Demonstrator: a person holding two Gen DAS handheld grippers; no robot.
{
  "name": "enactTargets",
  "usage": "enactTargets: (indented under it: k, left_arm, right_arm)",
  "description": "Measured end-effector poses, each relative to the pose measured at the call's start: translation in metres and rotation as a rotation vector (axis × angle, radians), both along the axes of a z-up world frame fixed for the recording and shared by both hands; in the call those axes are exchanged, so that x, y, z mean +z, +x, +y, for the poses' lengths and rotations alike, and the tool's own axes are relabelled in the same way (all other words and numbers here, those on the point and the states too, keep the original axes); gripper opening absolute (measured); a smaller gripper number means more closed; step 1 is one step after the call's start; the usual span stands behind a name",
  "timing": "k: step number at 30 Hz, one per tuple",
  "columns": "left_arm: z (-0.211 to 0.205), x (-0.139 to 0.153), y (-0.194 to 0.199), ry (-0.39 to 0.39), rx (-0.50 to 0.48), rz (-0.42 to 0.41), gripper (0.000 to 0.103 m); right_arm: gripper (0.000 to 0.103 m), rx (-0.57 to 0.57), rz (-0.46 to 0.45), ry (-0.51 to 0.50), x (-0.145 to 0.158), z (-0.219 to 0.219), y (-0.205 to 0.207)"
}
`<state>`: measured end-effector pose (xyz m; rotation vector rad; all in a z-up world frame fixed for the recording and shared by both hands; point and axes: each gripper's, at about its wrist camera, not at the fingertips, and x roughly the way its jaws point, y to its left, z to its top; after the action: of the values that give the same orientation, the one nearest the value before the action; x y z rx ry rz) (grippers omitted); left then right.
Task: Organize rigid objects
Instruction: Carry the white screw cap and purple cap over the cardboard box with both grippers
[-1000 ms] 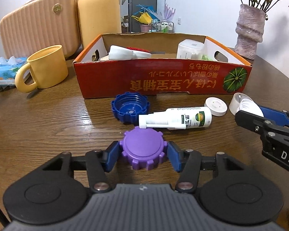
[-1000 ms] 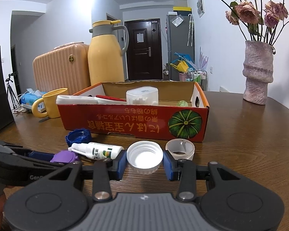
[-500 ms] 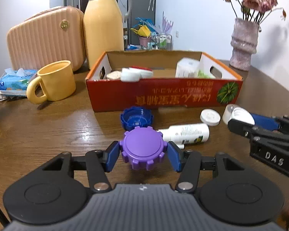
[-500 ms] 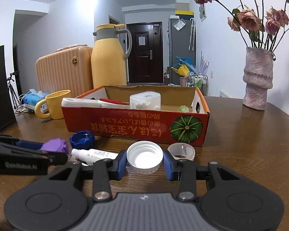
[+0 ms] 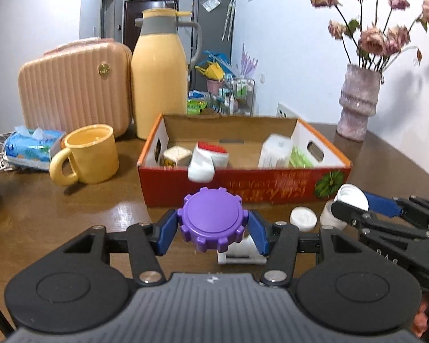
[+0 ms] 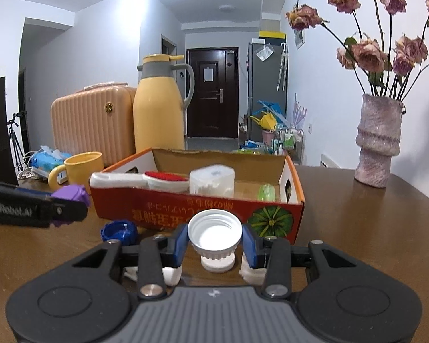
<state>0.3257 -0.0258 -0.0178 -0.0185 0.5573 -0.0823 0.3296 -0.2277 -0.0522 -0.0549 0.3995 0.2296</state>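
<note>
A purple cap (image 5: pixel 213 222) is clamped between the pads of the left hand-held gripper (image 5: pixel 213 230), held clear above the counter (image 5: pixel 71 228). A white cap (image 6: pixel 214 233), open side up, is pinched in the right hand-held gripper (image 6: pixel 214 244). Just beyond both, the red cardboard box (image 5: pixel 271 184) is seen, with a blue cap (image 6: pixel 119 231) lying near its left front.

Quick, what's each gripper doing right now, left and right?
Left gripper: closed on the purple cap, held above the table.
Right gripper: closed on the white cap, open side up.
</note>
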Motion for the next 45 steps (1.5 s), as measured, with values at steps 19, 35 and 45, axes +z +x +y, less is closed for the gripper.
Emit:
enactTargets:
  k: [19,35,45]
  left_arm:
    - [0.019,0.034,0.049,-0.009,0.069,-0.090,0.055]
    - [0.020,0.013,0.116,-0.041,0.104,-0.055,0.055]
    - [0.016,0.000,0.160,-0.012,0.115,-0.037,0.055]
  right_arm:
    - [0.039,-0.030,-0.047,0.002,0.020,0.005,0.046]
    - [0.039,-0.109,-0.049,0.047,0.015,-0.009,0.104]
    - [0.039,-0.142,-0.047,0.064,0.010,-0.018,0.142]
